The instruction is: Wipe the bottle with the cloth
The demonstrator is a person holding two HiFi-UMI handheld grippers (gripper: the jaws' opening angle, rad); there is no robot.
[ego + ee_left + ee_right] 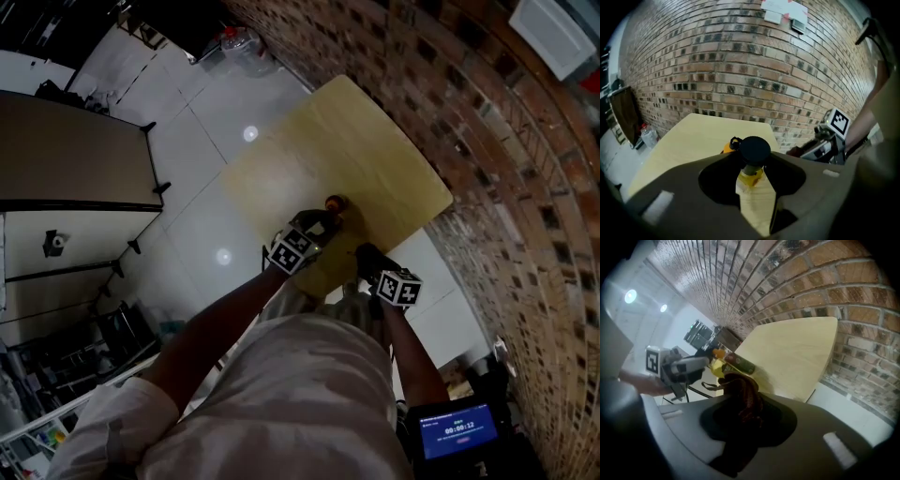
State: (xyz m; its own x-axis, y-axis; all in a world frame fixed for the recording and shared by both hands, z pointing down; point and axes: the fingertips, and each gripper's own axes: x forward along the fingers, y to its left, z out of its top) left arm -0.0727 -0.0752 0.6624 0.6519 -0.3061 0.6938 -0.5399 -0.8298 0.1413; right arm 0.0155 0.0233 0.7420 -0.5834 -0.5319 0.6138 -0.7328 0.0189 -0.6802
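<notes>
Yellow bottle [751,177]; bunched dark cloth [743,399]

There is one desk [375,159]. One bottle [751,177] of yellow liquid and one dark red cloth [745,401] are in view. There are two grippers, the left gripper [752,166] and the right gripper [740,392], and each carries one marker cube [291,249]. One clear water jug [246,47] stands on the floor [206,122]. One lit screen [457,433] shows at the lower edge.

Head: overhead, steeply down.
Left: on left claw [753,174], close, facing brick wall [740,70].
Right: on right claw [740,405], close, facing left claw.
Shared: desk [375,150].
</notes>
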